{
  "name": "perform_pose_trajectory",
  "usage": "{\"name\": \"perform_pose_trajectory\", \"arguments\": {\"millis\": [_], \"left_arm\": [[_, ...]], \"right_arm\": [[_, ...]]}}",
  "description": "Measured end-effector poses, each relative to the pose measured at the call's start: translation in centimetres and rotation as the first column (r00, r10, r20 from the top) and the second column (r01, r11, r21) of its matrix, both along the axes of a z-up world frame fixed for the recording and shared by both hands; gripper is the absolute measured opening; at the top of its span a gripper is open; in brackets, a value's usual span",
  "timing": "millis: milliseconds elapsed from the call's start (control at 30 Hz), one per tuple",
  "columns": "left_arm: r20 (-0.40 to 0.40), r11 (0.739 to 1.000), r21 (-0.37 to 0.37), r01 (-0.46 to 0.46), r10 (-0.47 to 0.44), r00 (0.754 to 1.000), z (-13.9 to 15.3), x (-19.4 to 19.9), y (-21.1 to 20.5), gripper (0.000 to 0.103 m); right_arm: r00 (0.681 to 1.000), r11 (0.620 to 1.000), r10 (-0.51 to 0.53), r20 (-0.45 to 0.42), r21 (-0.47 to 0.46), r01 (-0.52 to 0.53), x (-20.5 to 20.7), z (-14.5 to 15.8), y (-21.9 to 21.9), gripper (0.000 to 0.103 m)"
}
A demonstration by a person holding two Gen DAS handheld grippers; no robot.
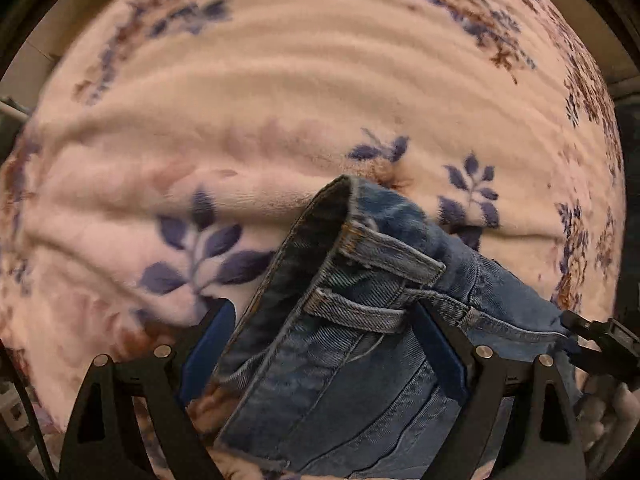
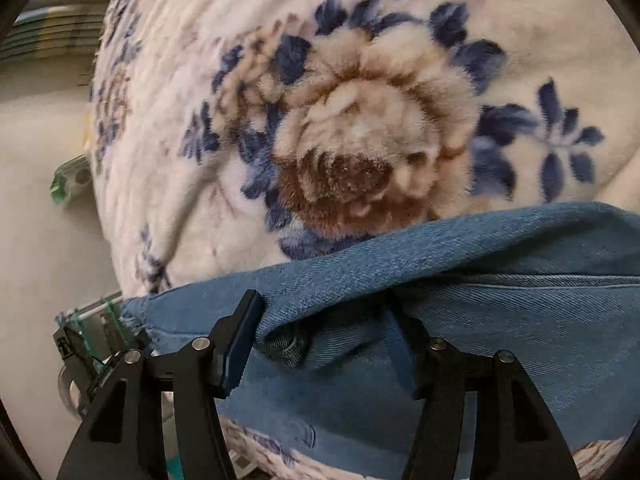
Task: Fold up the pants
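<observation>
Blue denim pants (image 1: 340, 340) lie on a cream floral blanket. In the left wrist view the waistband with belt loops (image 1: 384, 252) sits between my left gripper's (image 1: 320, 316) fingers, which are closed on the bunched waist fabric. In the right wrist view the pants (image 2: 460, 280) cross the lower frame, and my right gripper (image 2: 324, 316) is closed on a fold of the denim near its left edge. The right gripper's tip also shows at the right edge of the left wrist view (image 1: 600, 340), holding the same cloth.
The fluffy blanket (image 1: 280, 100) with blue leaves and brown flowers covers the bed (image 2: 360, 120). Its left edge drops to a pale floor (image 2: 40, 240) with a green and white object (image 2: 70, 178) and striped cloth (image 2: 56, 32).
</observation>
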State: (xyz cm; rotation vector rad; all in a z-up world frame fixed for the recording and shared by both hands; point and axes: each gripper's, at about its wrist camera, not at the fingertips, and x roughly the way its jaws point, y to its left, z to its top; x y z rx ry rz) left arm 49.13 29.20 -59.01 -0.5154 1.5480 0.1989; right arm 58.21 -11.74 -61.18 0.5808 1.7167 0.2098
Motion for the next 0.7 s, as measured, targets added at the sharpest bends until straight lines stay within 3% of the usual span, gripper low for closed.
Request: {"name": "perform_pose_trajectory", "arguments": {"millis": [233,300,333,367,467,633,700], "left_arm": [[0.012,0.996,-0.042,0.084,-0.084,0.996,-1.5,1.4,0.2,0.089],[0.037,0.992,-0.073,0.102,-0.1,0.994,-1.3,1.8,0.0,0.06],[0.055,0.99,-0.072,0.121,-0.118,0.992,-0.7,2.1,-0.4,0.05],[0.071,0.988,-0.057,0.146,-0.142,0.987,0.0,2.3,-0.7,0.038],[0.119,0.985,0.008,0.174,-0.174,0.977,2.0,2.7,-1.4,0.019],[0.2,0.989,-0.006,0.151,-0.146,0.969,4.2,3.9,-1.3,0.014],[0.204,0.987,0.035,0.159,-0.163,0.965,4.1,5.4,-1.1,0.014]], "right_arm": [[1.0,0.998,0.019,-0.008,-0.066,-0.019,1.7,-0.7,3.2,0.064],[0.999,0.992,0.05,0.001,-0.118,-0.05,2.6,-1.3,4.5,0.049],[0.997,0.986,0.079,0.008,-0.148,-0.077,2.7,-1.3,5.1,0.035],[0.994,0.982,0.102,0.029,-0.166,-0.095,2.8,-0.9,5.6,0.029],[0.988,0.973,0.123,0.09,-0.206,-0.102,2.8,1.0,6.6,0.021],[0.991,0.986,0.061,0.121,-0.163,-0.041,4.3,2.6,6.2,0.017],[0.989,0.988,0.049,0.143,-0.153,-0.027,5.6,3.1,5.9,0.012]]}}
